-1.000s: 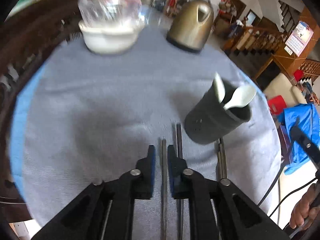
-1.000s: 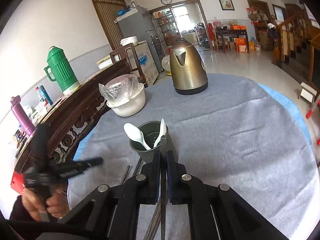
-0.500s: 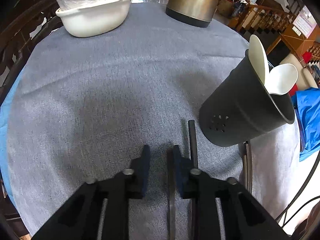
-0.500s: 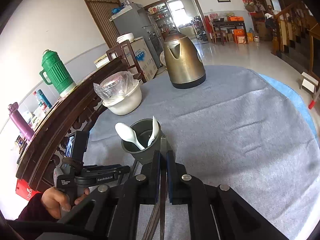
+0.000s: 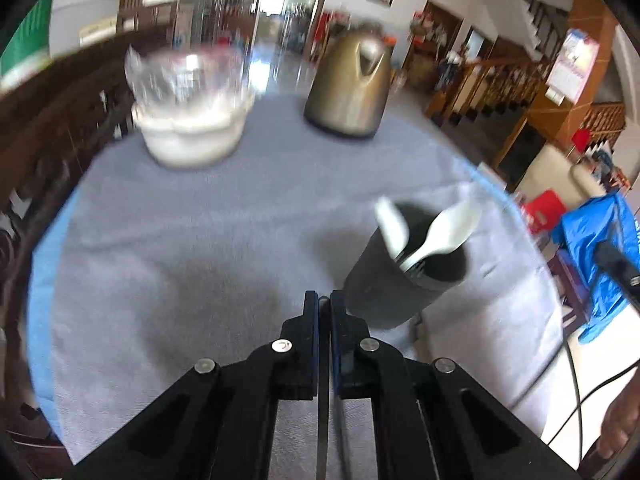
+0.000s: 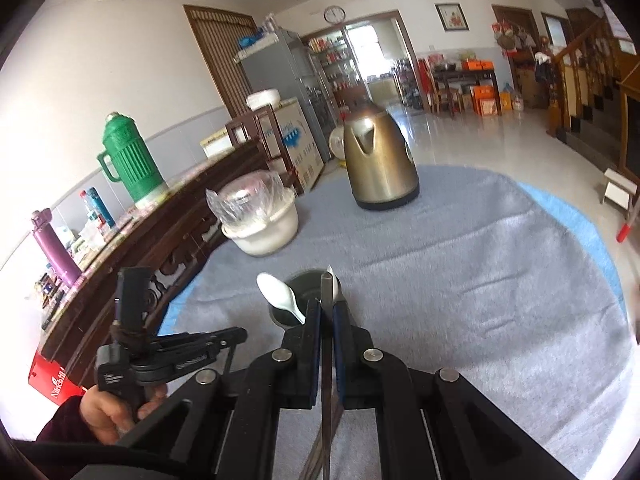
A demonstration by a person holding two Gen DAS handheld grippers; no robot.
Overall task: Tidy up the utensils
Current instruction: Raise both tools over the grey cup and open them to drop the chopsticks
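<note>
A round counter (image 6: 480, 264) fills both views, covered by a grey cloth (image 5: 200, 240) with a strip of blue showing at its edge. At the far side stands a brass-coloured kettle (image 6: 378, 160), and to its left a white bowl (image 6: 264, 232) topped with a clear plastic cover. Beyond the counter runs a dark wooden sideboard (image 6: 160, 240) carrying a green flask (image 6: 132, 160) and a purple bottle (image 6: 54, 248).

Nearer the cameras a dark cup (image 5: 404, 276) stands upright on the cloth, holding two white spoons (image 5: 440, 232) with their bowls upward; in the right view it sits just behind the right tongs' tips.

The left tongs (image 5: 325, 304) have just been closing and are now clamped on a thin dark chopstick (image 5: 323, 400), which runs back between the pads toward the camera; the cup stands just to their right. In the right view the same tool shows low on the left in a person's hand (image 6: 116, 404), a dark red sleeve behind it.

The right tongs (image 6: 327, 308) are also shut, gripping a slim metal chopstick (image 6: 327, 360) whose tip pokes up past the pads in front of the cup's mouth. A second thin stick seems to angle off below the pads, but whether it is gripped too cannot be told.
</note>
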